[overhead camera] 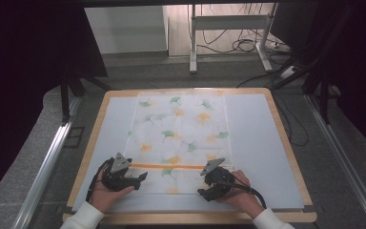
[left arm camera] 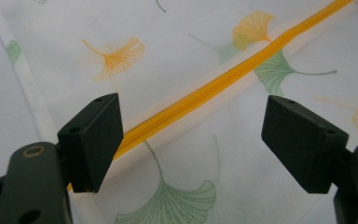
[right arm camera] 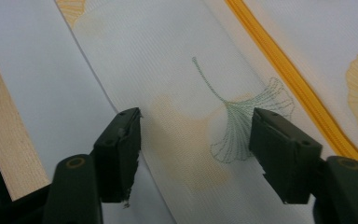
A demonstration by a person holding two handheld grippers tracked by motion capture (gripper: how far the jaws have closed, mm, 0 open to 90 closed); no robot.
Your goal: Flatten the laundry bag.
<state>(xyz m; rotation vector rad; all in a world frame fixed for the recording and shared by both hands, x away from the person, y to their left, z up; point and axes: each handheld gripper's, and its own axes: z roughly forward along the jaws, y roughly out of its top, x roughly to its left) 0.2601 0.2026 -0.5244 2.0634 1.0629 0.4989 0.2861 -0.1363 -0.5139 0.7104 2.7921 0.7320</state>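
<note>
A white cloth (overhead camera: 178, 138) printed with ginkgo leaves lies flat along the middle of the pale table mat (overhead camera: 257, 143), its orange zipper (overhead camera: 171, 166) running across near the person's edge. At the zipper's left end, the left gripper (overhead camera: 143, 177) hovers with jaws spread wide, the zipper passing between them untouched. Beyond the zipper's right end, on its near side, the right gripper (overhead camera: 201, 192) stands over the cloth's near strip, jaws wide apart and holding nothing.

matt woven cloth (overhead camera: 181, 138) on a wood-rimmed table (overhead camera: 286, 138).
</note>
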